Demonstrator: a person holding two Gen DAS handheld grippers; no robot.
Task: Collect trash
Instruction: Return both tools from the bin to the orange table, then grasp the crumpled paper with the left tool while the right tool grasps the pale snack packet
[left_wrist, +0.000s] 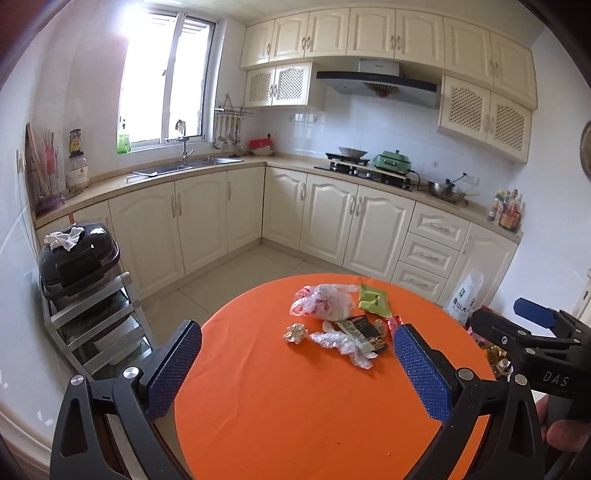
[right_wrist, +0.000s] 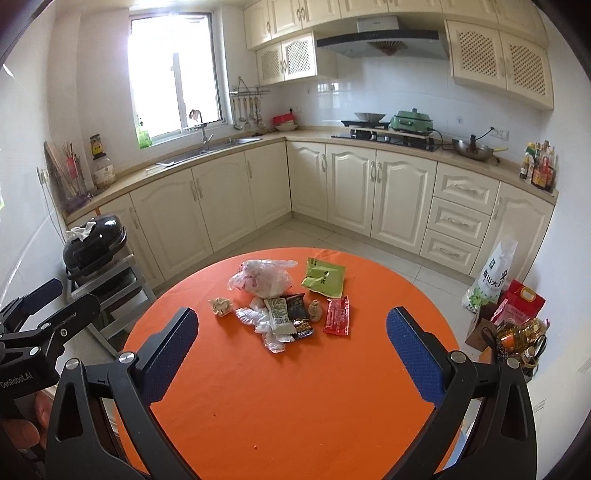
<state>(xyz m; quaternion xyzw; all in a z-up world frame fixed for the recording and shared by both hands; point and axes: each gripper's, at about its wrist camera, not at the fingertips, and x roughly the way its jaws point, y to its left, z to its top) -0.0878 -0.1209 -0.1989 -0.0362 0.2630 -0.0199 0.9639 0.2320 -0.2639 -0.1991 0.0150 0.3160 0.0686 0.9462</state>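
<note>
A pile of trash lies on the far half of a round orange table (left_wrist: 295, 406) (right_wrist: 295, 387): a plastic bag (left_wrist: 325, 301) (right_wrist: 264, 278), a green packet (left_wrist: 373, 300) (right_wrist: 323, 280), a crumpled paper ball (left_wrist: 294, 333) (right_wrist: 221, 306), clear crumpled plastic (left_wrist: 347, 345) (right_wrist: 264, 326), dark wrappers (left_wrist: 365, 330) (right_wrist: 297, 314) and a red wrapper (right_wrist: 337, 315). My left gripper (left_wrist: 297, 373) is open and empty above the table's near side. My right gripper (right_wrist: 291, 360) is open and empty too, short of the pile. Each gripper shows at the other view's edge.
A black bin (left_wrist: 79, 258) (right_wrist: 94, 245) with a white rag on its lid stands on a metal rack left of the table. Bags and bottles (right_wrist: 506, 302) sit on the floor at the right. Kitchen cabinets (left_wrist: 332, 214) line the far walls.
</note>
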